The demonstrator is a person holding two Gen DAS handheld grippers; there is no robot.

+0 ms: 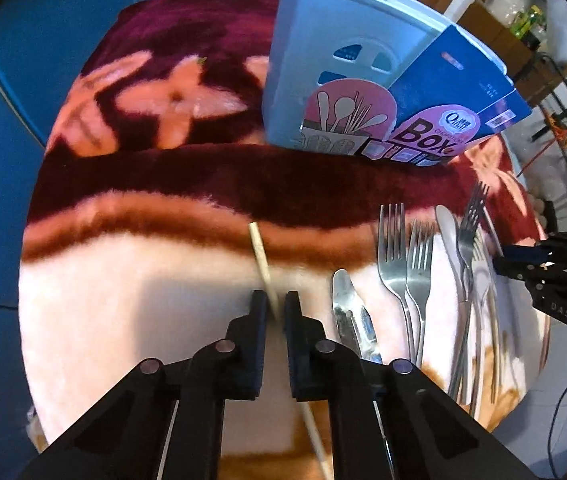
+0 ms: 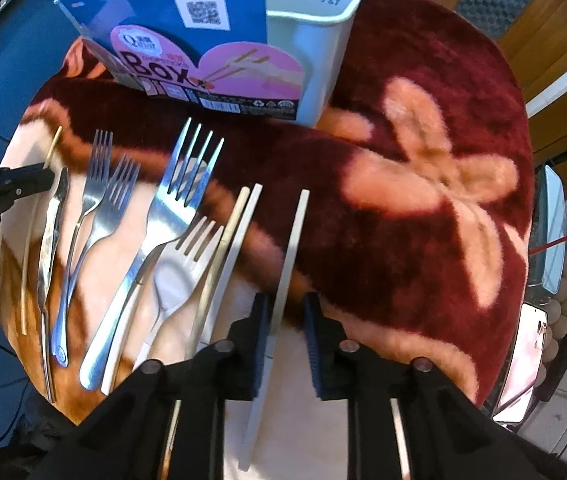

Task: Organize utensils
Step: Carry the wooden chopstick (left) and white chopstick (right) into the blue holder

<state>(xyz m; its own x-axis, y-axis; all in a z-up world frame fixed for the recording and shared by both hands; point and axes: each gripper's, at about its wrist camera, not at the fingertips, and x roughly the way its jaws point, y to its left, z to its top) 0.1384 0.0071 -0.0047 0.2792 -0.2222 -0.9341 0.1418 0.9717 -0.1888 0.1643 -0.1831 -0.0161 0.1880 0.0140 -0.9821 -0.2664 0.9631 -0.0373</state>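
Cutlery lies scattered on a round table covered with a plush maroon and peach floral cloth (image 1: 155,184). Left tool (image 1: 276,302) has its black jaws nearly together around a pale wooden chopstick (image 1: 258,249), which runs between them and points away toward the far side. Just right of it lie a steel butter knife (image 1: 349,312) and two steel forks (image 1: 405,264) side by side. Right tool (image 2: 287,307) has its jaws set apart, a flat white chopstick (image 2: 294,236) passing between them close to the left jaw; whether it is gripped I cannot tell. Left of it rest another white chopstick (image 2: 243,224), a white plastic fork (image 2: 191,256) and a large steel fork (image 2: 175,196). At the far side stands a pale blue plastic utensil box (image 1: 323,60) with a blue and pink cardboard label (image 1: 455,96)
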